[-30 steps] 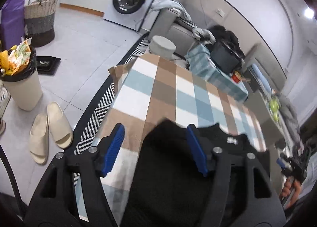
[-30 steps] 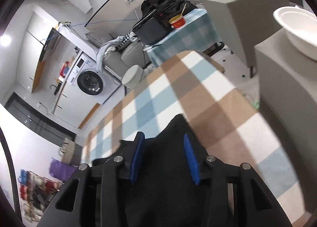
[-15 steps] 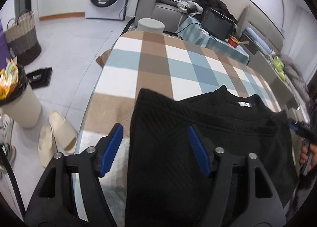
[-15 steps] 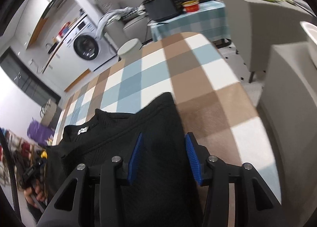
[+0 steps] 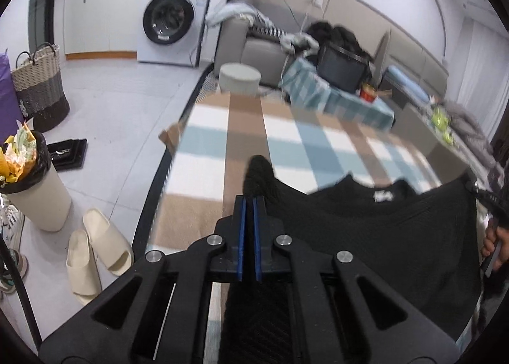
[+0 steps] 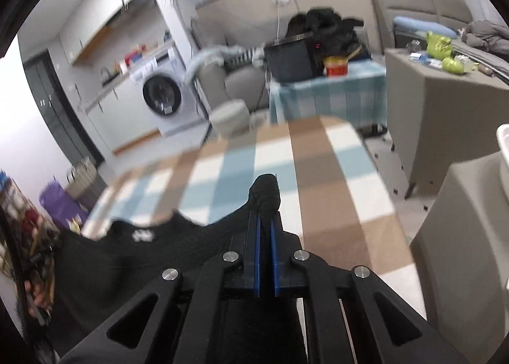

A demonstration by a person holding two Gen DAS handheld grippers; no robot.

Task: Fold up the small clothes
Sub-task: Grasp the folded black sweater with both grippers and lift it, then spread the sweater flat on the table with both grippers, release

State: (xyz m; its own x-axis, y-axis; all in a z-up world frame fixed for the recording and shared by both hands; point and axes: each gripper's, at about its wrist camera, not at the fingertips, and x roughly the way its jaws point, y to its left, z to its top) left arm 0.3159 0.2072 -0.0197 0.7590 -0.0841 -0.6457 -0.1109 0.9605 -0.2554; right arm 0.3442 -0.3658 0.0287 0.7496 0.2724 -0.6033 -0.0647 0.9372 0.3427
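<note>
You are holding the black knit top (image 5: pixel 366 224) up by its two upper corners, the left gripper (image 5: pixel 249 202) and right gripper (image 6: pixel 265 217) each pinching a tuft, so the garment is hanging between your fingers above the checked tabletop (image 5: pixel 286 138). Next you are probably laying it flat ahead of the fingers, where bare cloth is lying open; keep inside the tabletop's edges, which are dropping away outward of each gripper.

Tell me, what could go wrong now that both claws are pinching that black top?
Each grip looks shallow: only a small bunch of the black top pokes past the left gripper and right gripper, so a shoulder might slip free. The cloth sags between them, so it may land creased on the checked tablecloth.
</note>
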